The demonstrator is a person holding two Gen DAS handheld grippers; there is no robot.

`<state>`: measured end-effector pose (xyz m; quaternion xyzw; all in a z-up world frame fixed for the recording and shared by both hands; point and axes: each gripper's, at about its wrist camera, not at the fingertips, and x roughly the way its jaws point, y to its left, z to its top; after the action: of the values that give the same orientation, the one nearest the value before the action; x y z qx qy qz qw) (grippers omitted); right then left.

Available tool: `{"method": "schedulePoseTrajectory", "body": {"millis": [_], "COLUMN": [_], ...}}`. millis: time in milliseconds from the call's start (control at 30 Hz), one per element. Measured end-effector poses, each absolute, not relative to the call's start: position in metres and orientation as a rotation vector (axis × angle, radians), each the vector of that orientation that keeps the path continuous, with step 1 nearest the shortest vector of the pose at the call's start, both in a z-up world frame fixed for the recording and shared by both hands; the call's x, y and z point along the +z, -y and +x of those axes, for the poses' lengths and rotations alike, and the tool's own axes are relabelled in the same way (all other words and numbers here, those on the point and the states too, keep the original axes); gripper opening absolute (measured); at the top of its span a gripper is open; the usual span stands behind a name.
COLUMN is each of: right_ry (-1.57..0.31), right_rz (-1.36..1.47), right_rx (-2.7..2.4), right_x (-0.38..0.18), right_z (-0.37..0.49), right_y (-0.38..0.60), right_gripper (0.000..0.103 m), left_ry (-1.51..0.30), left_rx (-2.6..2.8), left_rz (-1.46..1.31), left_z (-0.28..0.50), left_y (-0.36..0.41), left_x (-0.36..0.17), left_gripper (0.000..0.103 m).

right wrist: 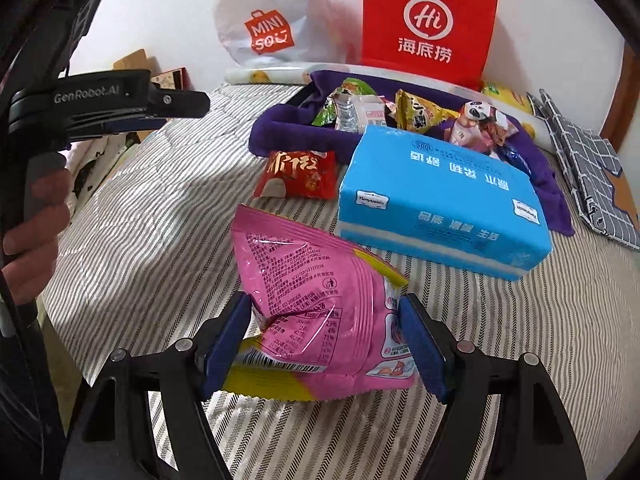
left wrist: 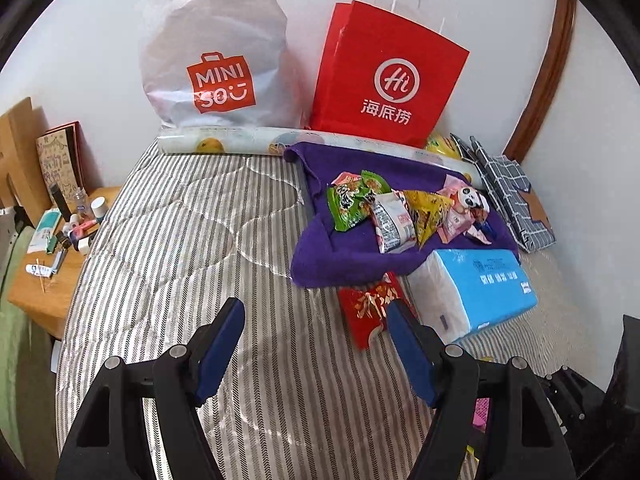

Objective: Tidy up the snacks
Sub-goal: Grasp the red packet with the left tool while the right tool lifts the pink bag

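Note:
My right gripper (right wrist: 326, 300) is shut on a pink snack bag (right wrist: 304, 280), which stands tilted just above the striped bedspread (right wrist: 152, 216). Beyond it a red snack packet (right wrist: 300, 174) lies on the bed beside a blue tissue pack (right wrist: 436, 200). A purple fabric tray (left wrist: 320, 248) holds several snacks: a green packet (left wrist: 348, 204), a yellow triangular one (left wrist: 430, 212) and a panda-print one (left wrist: 466, 200). My left gripper (left wrist: 315, 306) hangs open over the bedding with nothing between its fingers; its right finger sits next to the red packet (left wrist: 370, 312). The right wrist view shows the left gripper (right wrist: 188, 114) from the side, with a hand (right wrist: 36, 220) on its handle.
Against the wall stand a white plastic shopping bag (left wrist: 216, 60) and a red paper bag (left wrist: 384, 80), with a rolled printed sheet (left wrist: 224, 144) before them. Folded checked fabric (left wrist: 512, 200) lies at the right. A wooden bedside table (left wrist: 52, 280) with toiletries borders the bed's left edge.

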<state>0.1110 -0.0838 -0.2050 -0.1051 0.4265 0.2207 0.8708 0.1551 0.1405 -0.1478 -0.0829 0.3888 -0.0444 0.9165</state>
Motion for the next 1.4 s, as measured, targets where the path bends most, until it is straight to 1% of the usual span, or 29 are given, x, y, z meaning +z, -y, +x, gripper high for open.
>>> {"method": "schedulePoseTrajectory", "body": {"millis": [167, 233, 333, 567, 733, 867, 1000, 1067, 1100, 1133, 1233, 1400], "right_ry": [-0.885, -0.87, -0.856, -0.817, -0.78, -0.785, -0.804, -0.81, -0.81, -0.805, -0.788, -0.75], "right_rz": [-0.217, -0.222, -0.213, -0.129, -0.089, -0.031, 0.032, 0.046, 0.058, 0.081, 0.081, 0.051], "right_rx": [0.469, 0.471, 0.47, 0.457, 0.403, 0.345, 0.294, 0.266, 0.27, 0.285, 0.268, 0.245], "right_x": [-0.209, -0.209, -0.207, -0.194, -0.186, -0.19, -0.199, -0.203, -0.204, -0.204, -0.202, -0.197], "right_z": [0.11, 0.106, 0.099, 0.093, 0.092, 0.1, 0.109, 0.112, 0.113, 0.114, 0.115, 0.117], "right_y": [0.084, 0.085, 0.09, 0.124, 0.159, 0.189, 0.212, 0.22, 0.224, 0.228, 0.231, 0.237], "right_gripper": [0.074, 0.069, 0.067, 0.066, 0.066, 0.066, 0.066, 0.066, 0.066, 0.066, 0.066, 0.066], "left_ry": [-0.828, -0.84, -0.877, -0.933, -0.932, -0.959, -0.921, -0.899, -0.893, -0.891, -0.88, -0.878], "left_rx": [-0.101, -0.095, -0.093, -0.103, -0.117, -0.087, -0.048, -0.038, -0.041, -0.042, -0.054, -0.055], "left_rz": [-0.154, -0.145, -0.14, -0.127, -0.174, -0.191, -0.159, -0.149, -0.127, -0.106, -0.095, -0.12], "left_z": [0.155, 0.156, 0.162, 0.182, 0.199, 0.216, 0.222, 0.222, 0.221, 0.221, 0.216, 0.192], "left_y": [-0.132, -0.129, -0.123, -0.101, -0.091, -0.083, -0.073, -0.071, -0.068, -0.066, -0.066, -0.077], "left_x": [-0.157, -0.162, -0.174, -0.196, -0.205, -0.215, -0.218, -0.218, -0.218, -0.218, -0.216, -0.209], "left_gripper": [0.072, 0.072, 0.072, 0.072, 0.072, 0.072, 0.071, 0.065, 0.051, 0.045, 0.043, 0.043]}}
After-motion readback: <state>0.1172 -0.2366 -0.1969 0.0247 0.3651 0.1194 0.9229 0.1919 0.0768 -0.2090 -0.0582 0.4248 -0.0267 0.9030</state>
